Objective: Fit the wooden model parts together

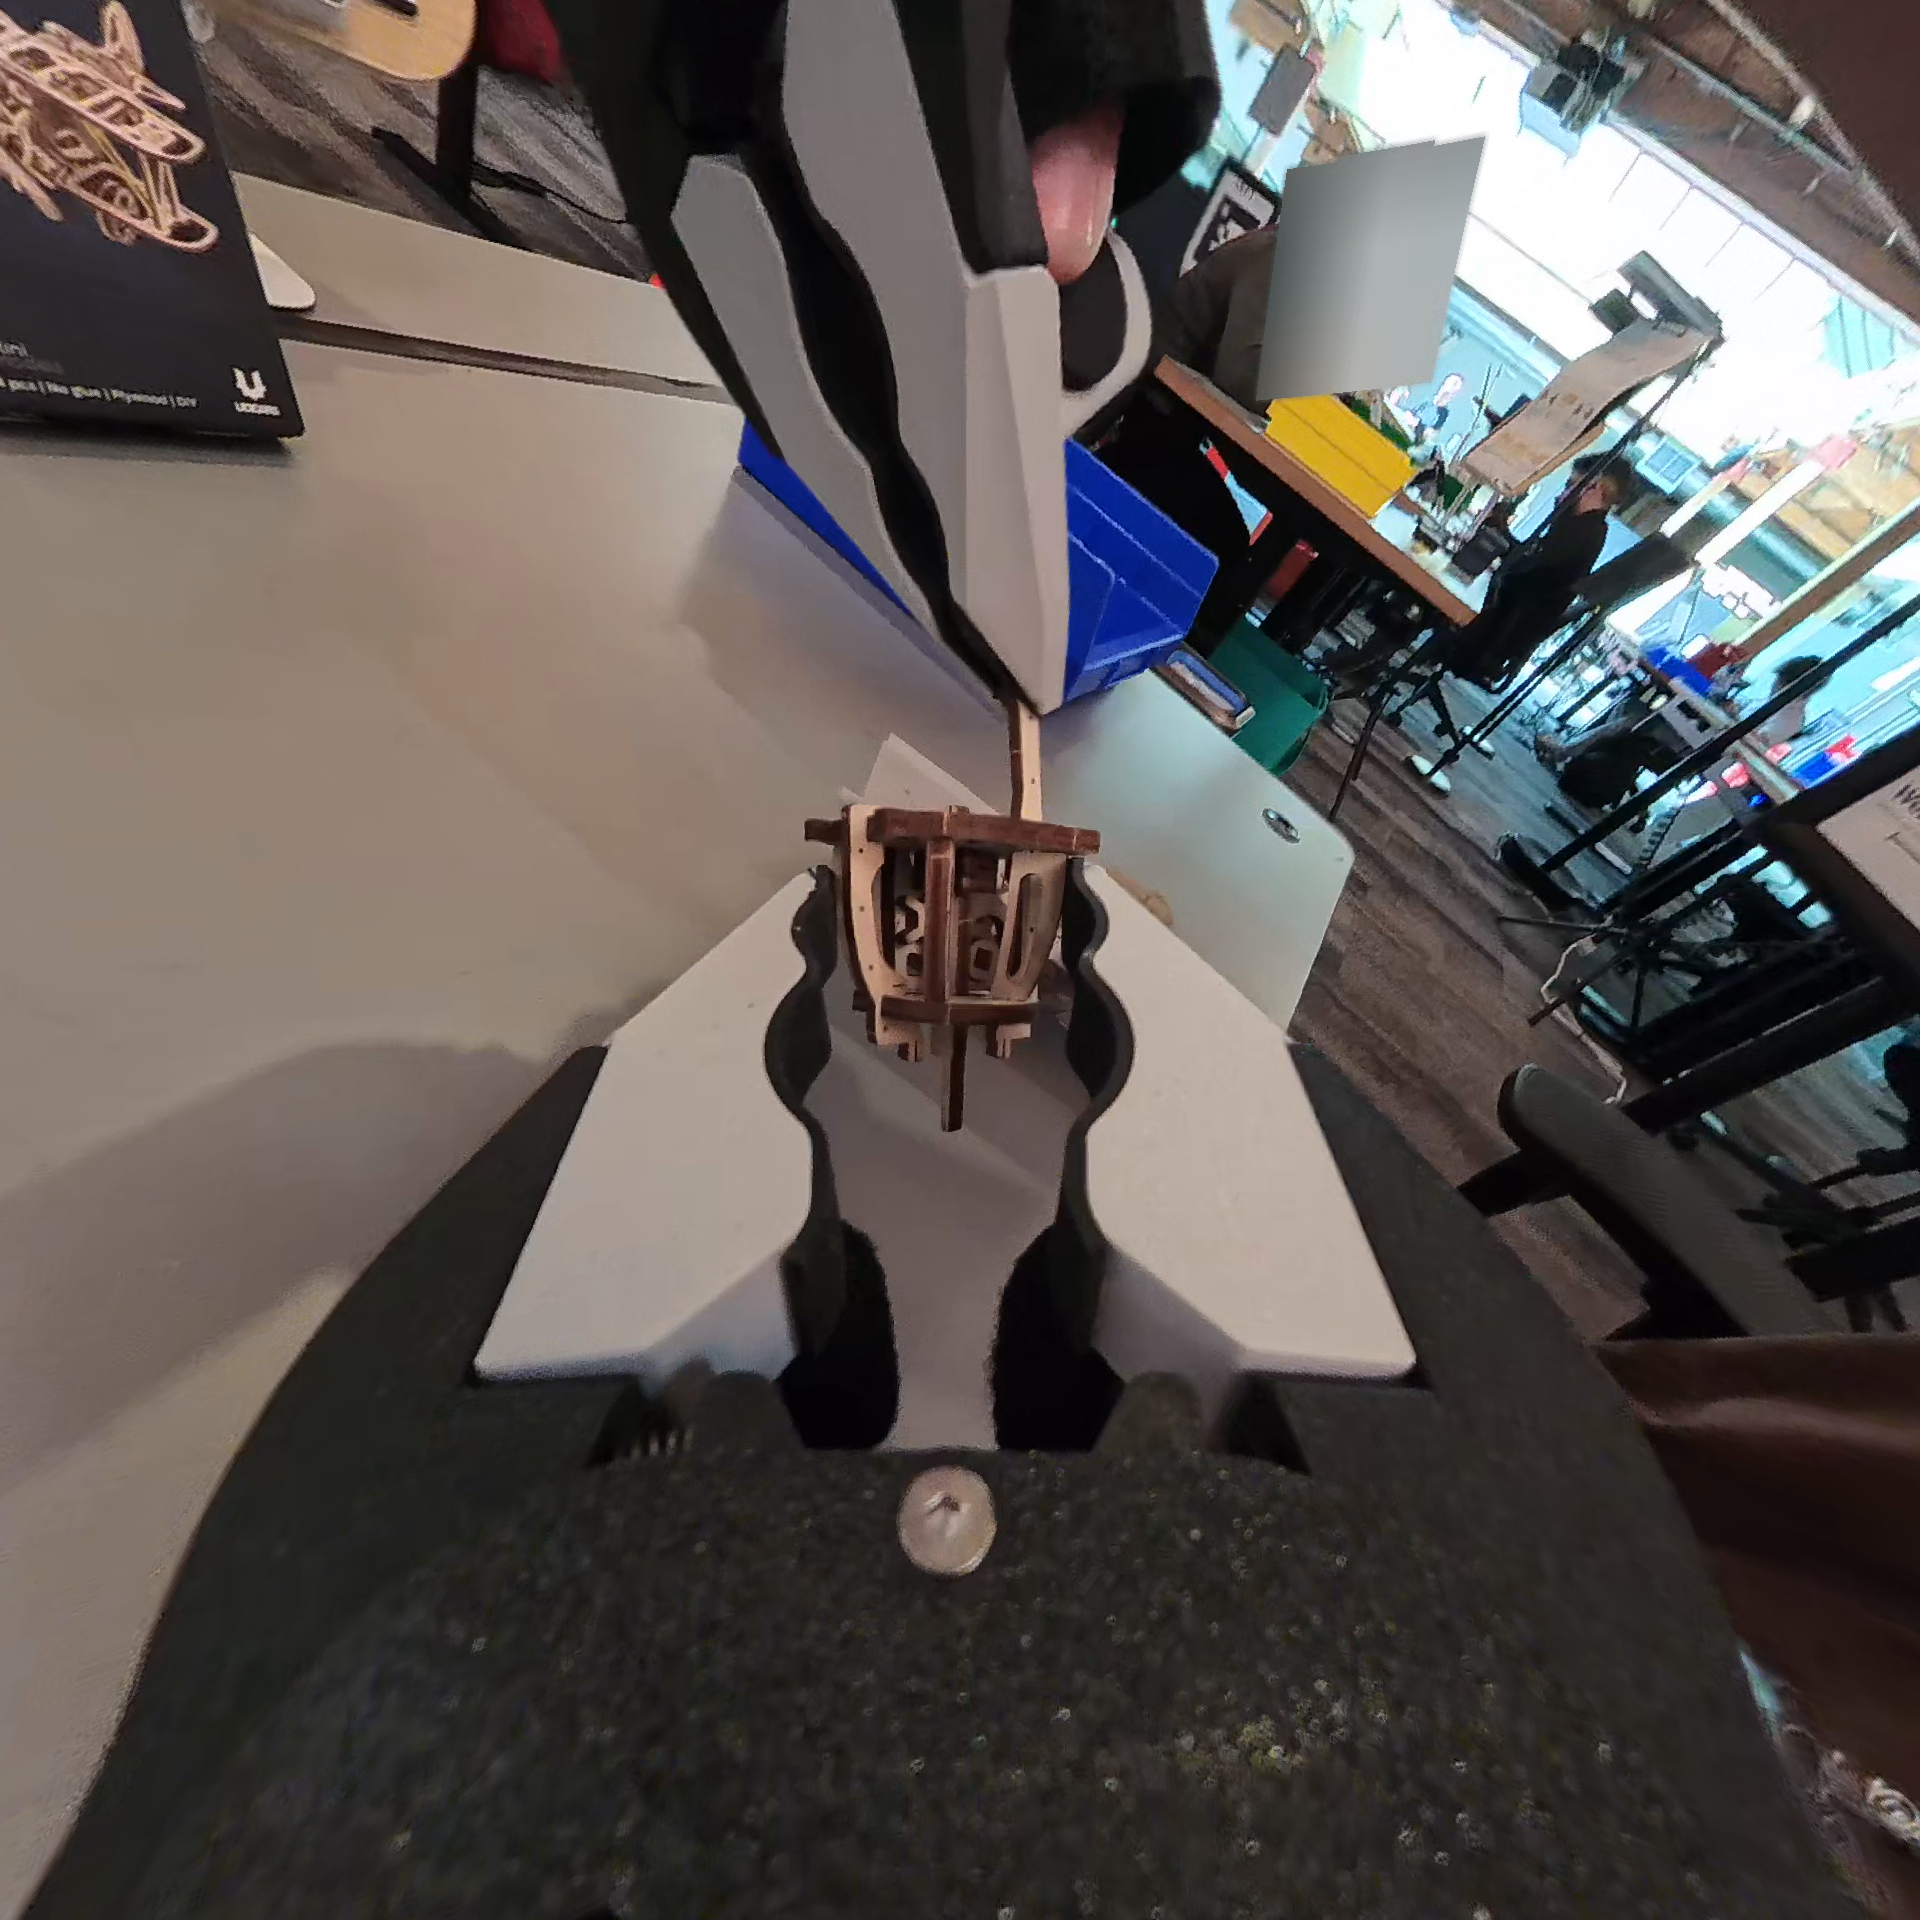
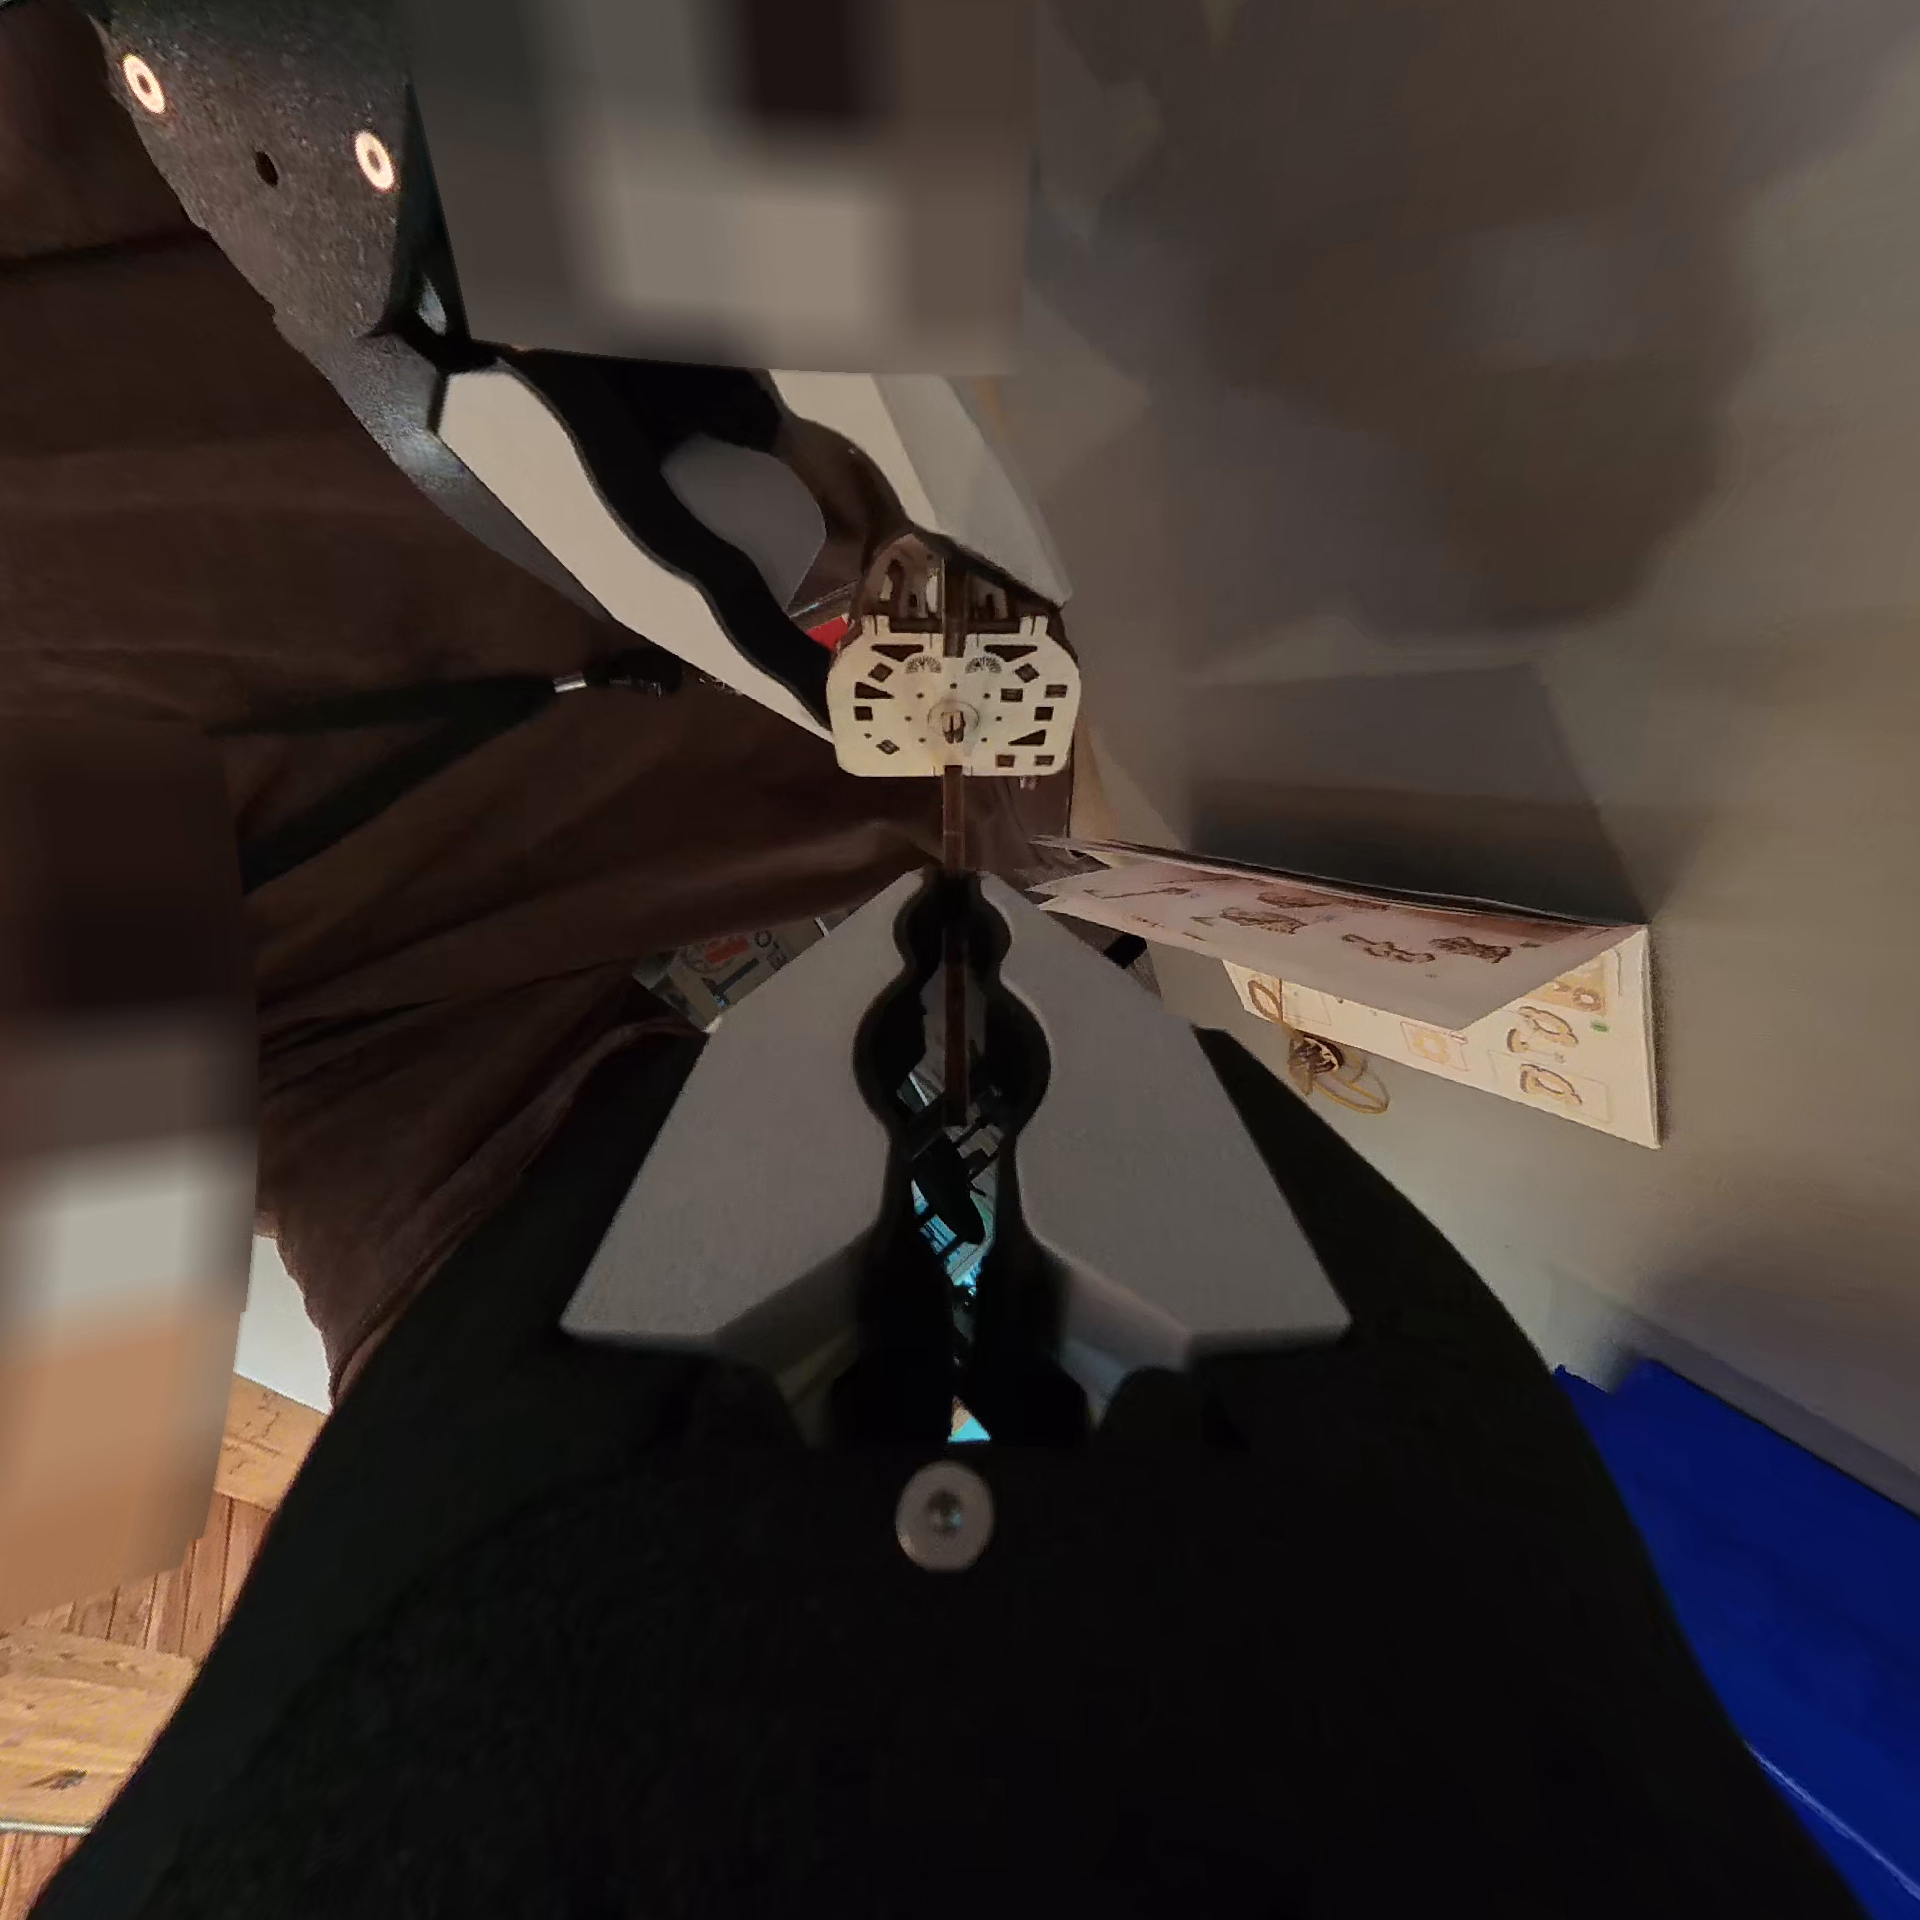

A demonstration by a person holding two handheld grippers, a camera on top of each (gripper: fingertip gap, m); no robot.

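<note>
A small wooden model body of pale and dark laser-cut parts sits between the fingers of my left gripper, which is shut on it and holds it above the grey table. My right gripper comes down from above, shut on a thin wooden strip whose lower end meets the model's top plate. In the right wrist view the strip shows edge-on between my right gripper's closed fingers and reaches the model's pale face plate. The left gripper holds the model from the upper left.
A blue bin stands behind the model near the table's right edge. A dark box with a model picture stands at the far left. A folded instruction sheet lies on the table with small loose parts beside it. An office chair stands to the right. The grippers are tip to tip, or close to it.
</note>
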